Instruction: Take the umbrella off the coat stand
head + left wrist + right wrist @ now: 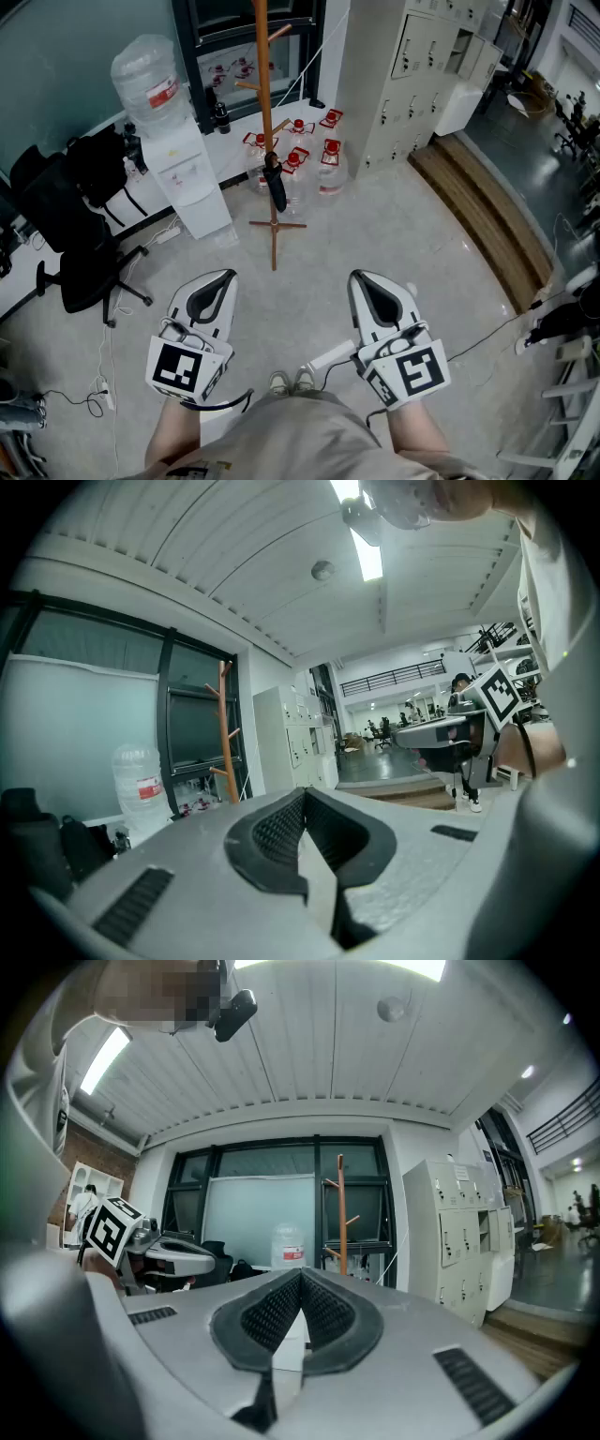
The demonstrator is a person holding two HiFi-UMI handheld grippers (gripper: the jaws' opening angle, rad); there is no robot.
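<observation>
Folded dark umbrella (274,186) hangs low against the coat stand (263,84) pole, above its crossed feet; probably light, soft-sided, stiff along the shaft; I would grip its upper end; my left claw (214,281) and right claw (367,284) are closed, empty, well short of it.

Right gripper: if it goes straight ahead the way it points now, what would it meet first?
Nothing close. Far ahead, probably the water dispenser, seen just above the shut jaw tips; the coat stand is slightly right of that line. Depth is unclear.
</observation>
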